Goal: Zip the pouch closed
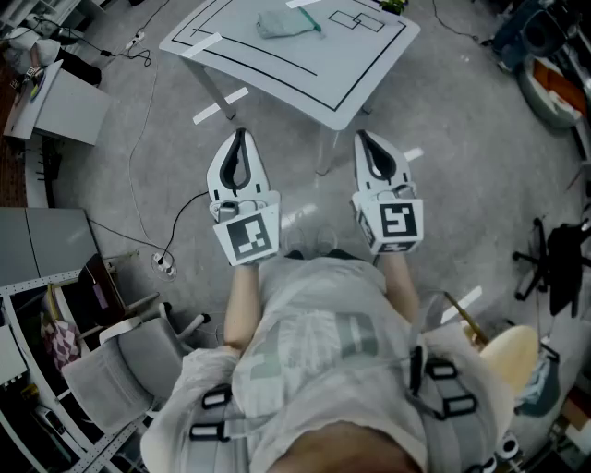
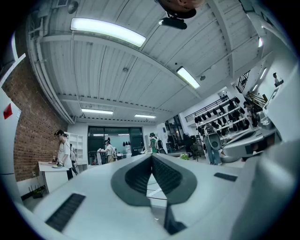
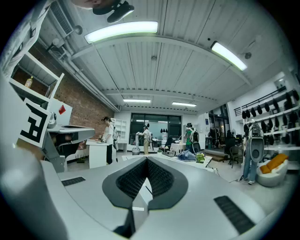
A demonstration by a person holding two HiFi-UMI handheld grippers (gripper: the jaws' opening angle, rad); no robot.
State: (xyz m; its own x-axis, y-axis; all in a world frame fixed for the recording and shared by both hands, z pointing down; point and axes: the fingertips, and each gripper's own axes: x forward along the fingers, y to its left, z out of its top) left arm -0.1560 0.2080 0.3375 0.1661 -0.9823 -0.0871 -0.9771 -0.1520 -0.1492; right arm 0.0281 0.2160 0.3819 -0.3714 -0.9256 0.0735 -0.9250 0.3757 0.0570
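We stand short of the bench (image 1: 305, 78), and nothing of the task is in hand. The pouch (image 1: 286, 23) lies flat on the bench top, towards its far edge and inside the black lines marked there, well apart from both grippers. It is out where either side can get at it. From here it is too small for us to tell how far its zip is drawn.

Both grippers are parked before the work begins, we judge. The left gripper (image 1: 240, 135) is clenched on nothing. Its own view shows the ribbed pads pressed together along one seam, with only the room beyond them. The right gripper (image 1: 362, 137) is the same, jaws together and empty. Its view looks across the bench top towards the pouch.

We carry them side by side off the near corner of the bench, over the floor, not over the bench top. Each points level and forward at the bench. Their marker cubes face up towards our head, and our forearms run straight out from the body behind them. Neither gripper touches the bench. To start, we would need to step in, reach across the bench and open the jaws.
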